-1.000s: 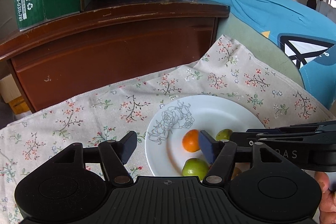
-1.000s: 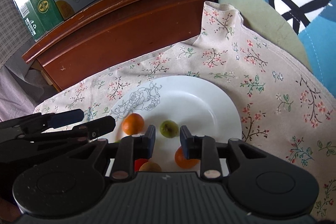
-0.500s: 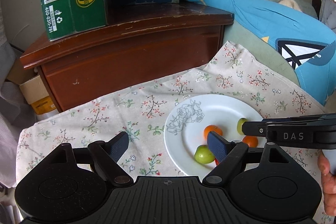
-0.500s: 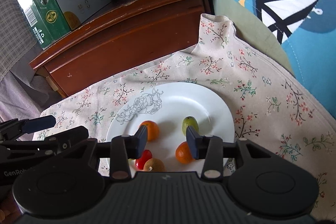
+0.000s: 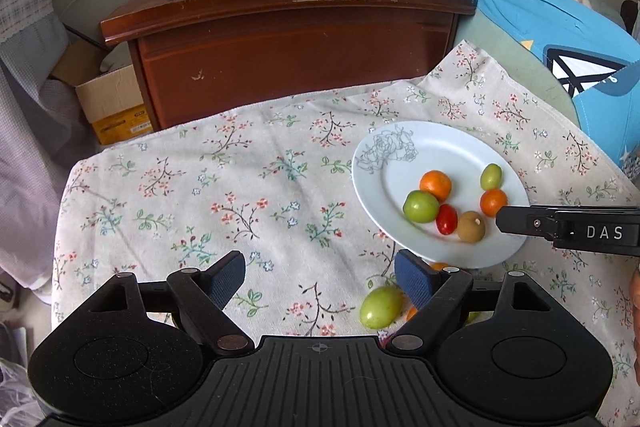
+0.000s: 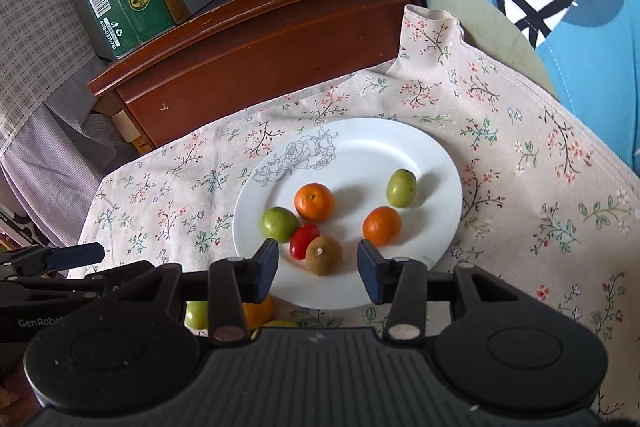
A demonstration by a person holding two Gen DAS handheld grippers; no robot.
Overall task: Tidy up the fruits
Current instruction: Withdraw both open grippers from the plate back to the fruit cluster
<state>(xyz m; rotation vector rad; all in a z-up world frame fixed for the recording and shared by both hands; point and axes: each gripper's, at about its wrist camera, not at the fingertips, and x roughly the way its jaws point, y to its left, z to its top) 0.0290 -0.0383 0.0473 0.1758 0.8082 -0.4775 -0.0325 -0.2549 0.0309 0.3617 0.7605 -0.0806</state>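
Though hidden from the right view, green fruit (image 5: 381, 307) beside the left gripper (image 5: 320, 283), both fingers released, empty

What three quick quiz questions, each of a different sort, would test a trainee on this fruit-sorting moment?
1. How many fruits lie on the white plate?
2. True or false: the right gripper is clamped on the brown fruit.
3. Where is the large green fruit in the left wrist view? A) on the plate B) on the floral cloth, in front of the plate C) between the left gripper's fingers

Key:
1. Six: two orange, two green, one red, one brown.
2. False: its jaws stand open and nothing is between the pads.
3. B
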